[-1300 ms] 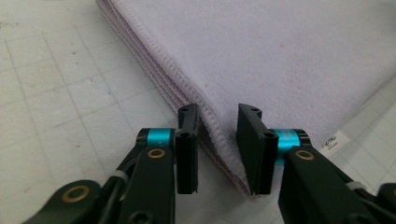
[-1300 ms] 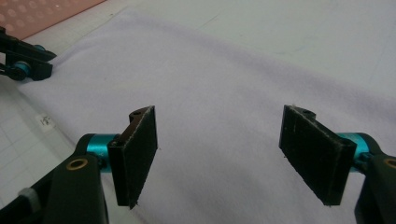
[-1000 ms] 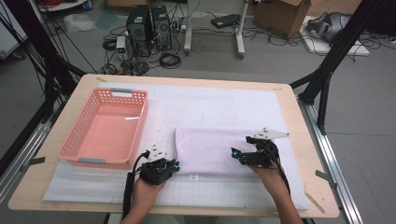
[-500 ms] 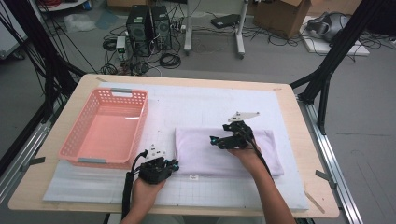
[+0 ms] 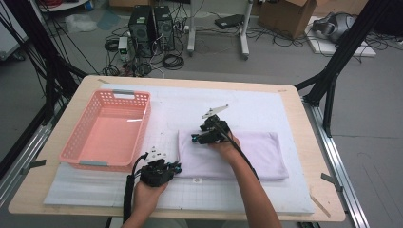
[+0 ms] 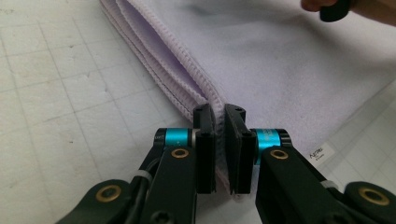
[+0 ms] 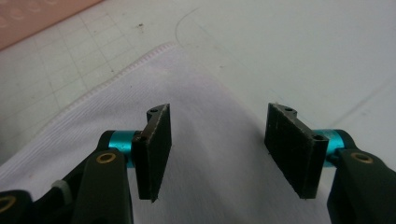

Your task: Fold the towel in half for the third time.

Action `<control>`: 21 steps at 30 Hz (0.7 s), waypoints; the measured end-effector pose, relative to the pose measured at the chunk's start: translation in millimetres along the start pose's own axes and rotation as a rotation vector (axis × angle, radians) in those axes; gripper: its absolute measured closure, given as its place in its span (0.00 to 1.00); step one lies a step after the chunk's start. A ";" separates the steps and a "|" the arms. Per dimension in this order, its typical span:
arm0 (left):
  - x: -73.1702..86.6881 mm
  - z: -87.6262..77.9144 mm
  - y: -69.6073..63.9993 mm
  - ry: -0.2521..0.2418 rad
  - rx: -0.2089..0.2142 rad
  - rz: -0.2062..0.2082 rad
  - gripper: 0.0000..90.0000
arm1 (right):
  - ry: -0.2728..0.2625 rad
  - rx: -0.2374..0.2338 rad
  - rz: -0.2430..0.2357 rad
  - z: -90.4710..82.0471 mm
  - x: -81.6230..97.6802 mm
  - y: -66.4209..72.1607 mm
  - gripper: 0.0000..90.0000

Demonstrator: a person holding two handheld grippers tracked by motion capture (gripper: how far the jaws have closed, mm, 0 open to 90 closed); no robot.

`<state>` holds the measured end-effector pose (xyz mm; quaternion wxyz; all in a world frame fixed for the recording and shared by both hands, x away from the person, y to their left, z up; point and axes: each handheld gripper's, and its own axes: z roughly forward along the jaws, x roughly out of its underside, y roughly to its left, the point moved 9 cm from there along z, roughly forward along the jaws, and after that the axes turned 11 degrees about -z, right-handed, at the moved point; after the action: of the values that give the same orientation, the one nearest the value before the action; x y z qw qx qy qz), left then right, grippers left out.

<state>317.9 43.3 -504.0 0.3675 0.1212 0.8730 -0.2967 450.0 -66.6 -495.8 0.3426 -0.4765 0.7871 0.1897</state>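
A folded pale lilac towel (image 5: 256, 154) lies flat on the white gridded mat (image 5: 266, 104). My left gripper (image 5: 177, 167) is at the towel's near left corner and is shut on its stitched edge; in the left gripper view the layered hem of the towel (image 6: 261, 60) is pinched between the pads of the left gripper (image 6: 219, 112). My right gripper (image 5: 195, 137) hovers over the towel's far left corner. Its jaws have just been closing but stand apart in the right gripper view (image 7: 217, 116), with the flat towel (image 7: 205, 158) lying under them and nothing pinched.
An empty pink basket (image 5: 109, 130) stands on the mat's left side, close to the towel's left end. A small label (image 5: 196, 180) lies on the mat near the towel's front edge. The wooden table (image 5: 311, 156) ends at the right; computers and cables sit on the floor behind.
My right gripper has travelled left over the towel, from its right part to its far left corner, and its jaws stand narrower. The left gripper has kept still on the near corner.
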 end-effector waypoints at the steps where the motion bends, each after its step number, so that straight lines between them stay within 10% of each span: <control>1: 0.1 -0.1 0.1 0.001 -0.001 0.000 0.92 | 0.006 -0.001 -0.005 4.0 -2.8 1.1 0.47; 15: 0.2 -3.3 3.4 0.004 0.014 -0.015 0.93 | 0.127 -0.035 -0.111 24.4 -21.3 9.0 0.94; 21: -6.8 -18.9 1.4 -0.045 0.024 -0.019 0.93 | 0.123 -0.033 -0.123 22.7 -27.1 15.1 0.96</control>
<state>312.4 55.9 -489.3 0.3827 0.1105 0.8621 -0.3133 453.3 -28.4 -492.5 0.2967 -0.5403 0.7727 0.1513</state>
